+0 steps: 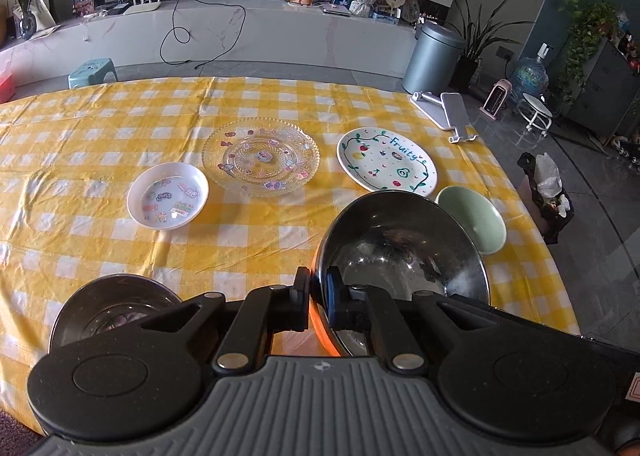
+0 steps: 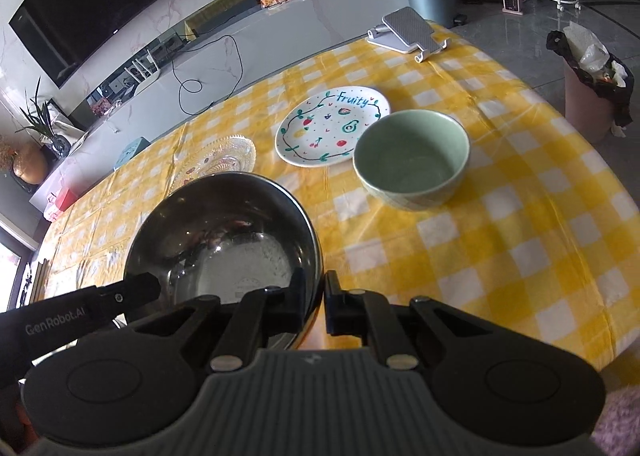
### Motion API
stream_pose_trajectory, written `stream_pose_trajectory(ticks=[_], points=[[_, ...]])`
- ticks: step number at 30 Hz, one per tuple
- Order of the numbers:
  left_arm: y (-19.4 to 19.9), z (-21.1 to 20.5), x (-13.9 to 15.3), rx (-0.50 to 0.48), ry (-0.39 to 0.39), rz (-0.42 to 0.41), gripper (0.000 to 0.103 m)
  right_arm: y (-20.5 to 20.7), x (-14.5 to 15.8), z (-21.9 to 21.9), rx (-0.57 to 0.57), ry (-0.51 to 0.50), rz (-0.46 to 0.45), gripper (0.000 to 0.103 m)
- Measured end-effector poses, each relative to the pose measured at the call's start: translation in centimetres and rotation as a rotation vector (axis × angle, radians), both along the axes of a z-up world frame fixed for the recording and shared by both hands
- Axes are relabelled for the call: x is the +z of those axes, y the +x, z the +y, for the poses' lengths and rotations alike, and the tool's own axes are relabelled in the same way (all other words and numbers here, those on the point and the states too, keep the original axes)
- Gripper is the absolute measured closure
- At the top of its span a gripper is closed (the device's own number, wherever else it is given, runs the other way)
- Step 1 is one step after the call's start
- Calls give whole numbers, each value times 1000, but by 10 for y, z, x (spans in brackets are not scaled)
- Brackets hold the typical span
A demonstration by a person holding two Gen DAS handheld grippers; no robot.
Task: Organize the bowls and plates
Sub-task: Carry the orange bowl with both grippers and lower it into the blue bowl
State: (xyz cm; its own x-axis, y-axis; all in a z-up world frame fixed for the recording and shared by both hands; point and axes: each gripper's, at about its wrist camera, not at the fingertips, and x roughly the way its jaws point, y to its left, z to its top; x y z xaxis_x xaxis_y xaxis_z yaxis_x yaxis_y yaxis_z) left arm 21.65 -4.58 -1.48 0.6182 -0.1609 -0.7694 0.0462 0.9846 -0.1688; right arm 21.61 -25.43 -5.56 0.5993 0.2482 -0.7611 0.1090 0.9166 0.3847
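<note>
My left gripper [image 1: 319,296] is shut on the near rim of a steel bowl [image 1: 400,248], held above the table. My right gripper [image 2: 320,302] is shut on the right rim of the same steel bowl [image 2: 224,240]; the left gripper's finger [image 2: 136,290] shows at its left rim. A second steel bowl [image 1: 108,308] sits on the table at the near left. A green bowl [image 2: 412,156] stands right of the held bowl, also in the left wrist view [image 1: 474,222]. A "Fruity" plate [image 1: 386,164], a glass plate [image 1: 260,162] and a small white dish [image 1: 168,196] lie further back.
The table has a yellow checked cloth [image 1: 100,144]. A phone stand [image 2: 408,34] sits at the far right corner. A bin with a black bag [image 2: 592,84] stands on the floor right of the table. The table's right edge is close to the green bowl.
</note>
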Motion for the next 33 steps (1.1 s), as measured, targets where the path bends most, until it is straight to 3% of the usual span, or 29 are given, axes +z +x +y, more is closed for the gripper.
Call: stream_pose_trajectory(ticks=[10,22,33], points=[[-47,18,31,-17,-34,-101,94,-45,38,16,-2,-46,-81,97],[-87,71,66,64,-66,-237,94,-77,84,73,88,-93,-199,96],[-96,119,59,148,-116,-227,94,-71,82,116,179,-94,-187,96]])
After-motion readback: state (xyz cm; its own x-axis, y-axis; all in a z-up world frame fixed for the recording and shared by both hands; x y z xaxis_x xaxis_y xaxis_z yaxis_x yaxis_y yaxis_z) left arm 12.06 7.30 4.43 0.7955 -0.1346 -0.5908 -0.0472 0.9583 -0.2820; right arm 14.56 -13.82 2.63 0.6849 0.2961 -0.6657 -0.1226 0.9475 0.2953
